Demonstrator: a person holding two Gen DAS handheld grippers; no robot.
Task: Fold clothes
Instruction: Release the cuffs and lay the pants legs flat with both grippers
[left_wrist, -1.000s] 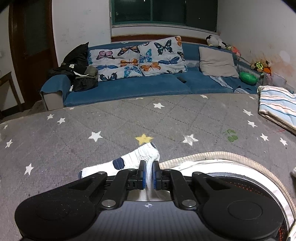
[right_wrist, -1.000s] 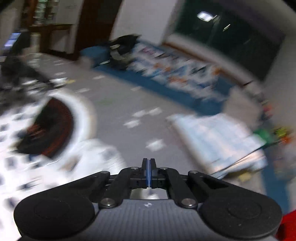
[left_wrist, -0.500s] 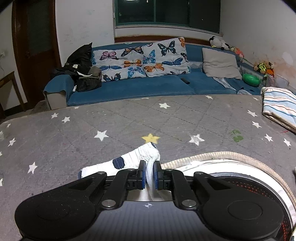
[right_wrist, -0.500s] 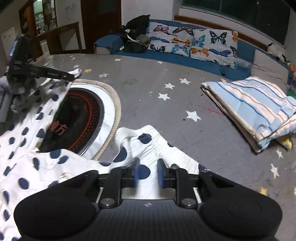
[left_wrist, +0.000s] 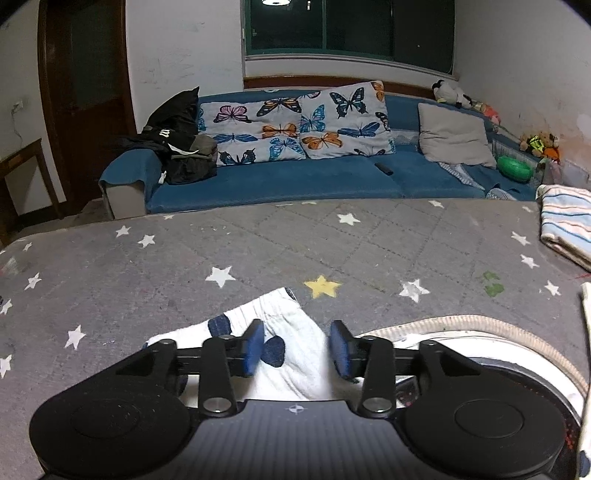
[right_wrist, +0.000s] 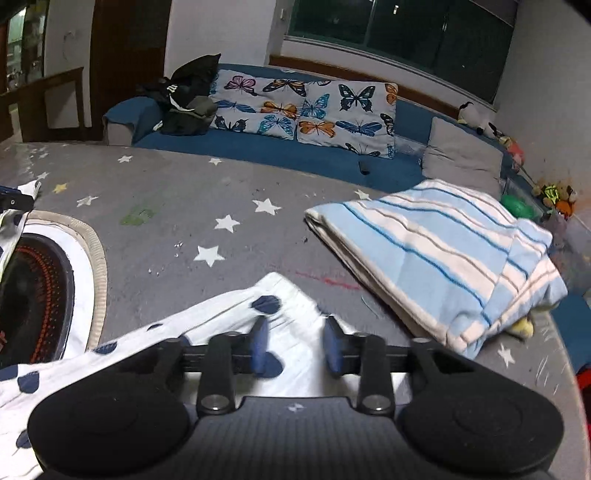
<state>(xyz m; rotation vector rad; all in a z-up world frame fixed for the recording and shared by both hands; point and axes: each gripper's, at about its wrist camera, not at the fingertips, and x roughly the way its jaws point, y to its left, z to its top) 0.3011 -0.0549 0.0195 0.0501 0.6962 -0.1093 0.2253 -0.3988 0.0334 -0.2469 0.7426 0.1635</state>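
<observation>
Covering most of both views, a grey star-printed table cover (left_wrist: 258, 251) spreads out towards a blue sofa (left_wrist: 295, 181) at twelve o'clock, where butterfly cushions (left_wrist: 295, 129) lean against the backrest and a heap of dark clothes (left_wrist: 181, 147) sits on the arm at ten o'clock. In the right wrist view a folded blue-and-white striped blanket (right_wrist: 443, 254) lies on the cover at three o'clock. A round black heater plate with a pale rim (left_wrist: 480, 328) shows at four o'clock in the left view, and at nine o'clock in the right view. Spread flat on the cover is the white garment with navy polka dots (right_wrist: 236, 317), running from one gripper to the other; one corner of it lies at six o'clock in each view. The left gripper (left_wrist: 295, 350) has its jaws opening, the blue pads apart on either side of the cloth corner and not pressing on it. The right gripper (right_wrist: 293, 345) is likewise opening, pads spread over its corner, with the fabric lying loose between them.
</observation>
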